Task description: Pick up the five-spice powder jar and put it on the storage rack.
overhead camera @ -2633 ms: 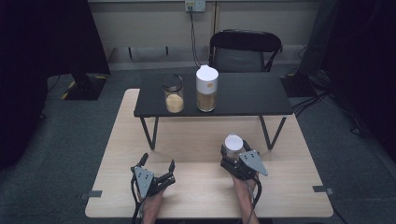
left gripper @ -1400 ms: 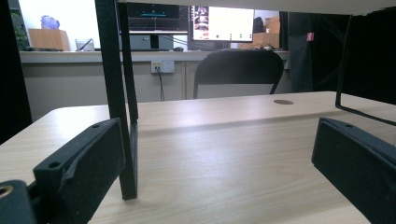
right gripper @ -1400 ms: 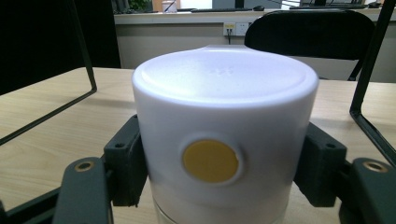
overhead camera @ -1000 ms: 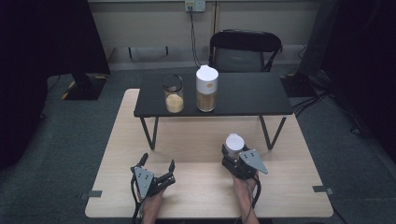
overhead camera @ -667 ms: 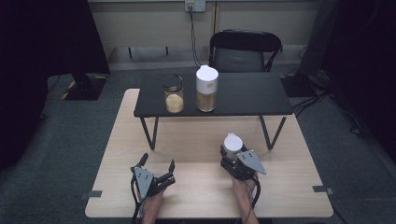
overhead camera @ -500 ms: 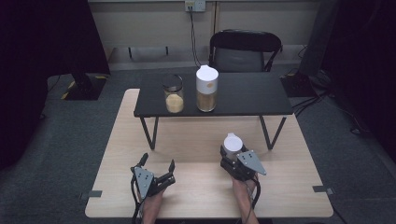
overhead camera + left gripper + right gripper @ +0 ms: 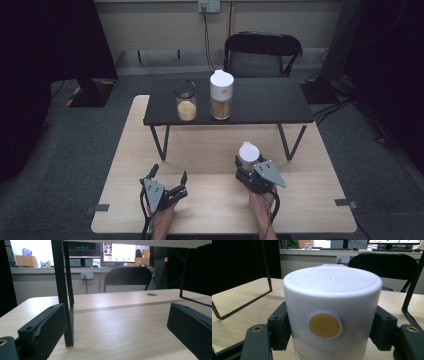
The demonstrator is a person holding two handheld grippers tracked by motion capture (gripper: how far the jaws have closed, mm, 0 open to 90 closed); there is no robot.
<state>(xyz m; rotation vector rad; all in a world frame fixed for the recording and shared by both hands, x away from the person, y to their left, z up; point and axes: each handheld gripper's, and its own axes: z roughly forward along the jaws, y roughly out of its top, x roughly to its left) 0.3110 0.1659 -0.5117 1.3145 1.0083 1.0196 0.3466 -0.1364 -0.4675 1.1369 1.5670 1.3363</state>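
Observation:
My right gripper point(image 7: 248, 162) point(image 7: 332, 332) is shut on a white-lidded jar point(image 7: 247, 151) point(image 7: 332, 307) with a yellow dot on its lid, held upright low over the wooden table point(image 7: 210, 145). The black jaws press on both sides of the lid. My left gripper point(image 7: 168, 176) point(image 7: 117, 327) rests open on the table at the front left, nothing between its jaws. On the black shelf point(image 7: 260, 102) stand a taller white-lidded jar point(image 7: 221, 95) of tan grains and a glass jar point(image 7: 186, 102) with a black rim, partly filled with yellowish grains.
The shelf's thin black legs point(image 7: 161, 141) point(image 7: 63, 297) point(image 7: 285, 142) stand on the table ahead of both grippers. A black chair point(image 7: 262, 52) is behind the table. Grey carpet lies all around.
The right gripper with the jar has shifted very slightly. The left gripper has not moved.

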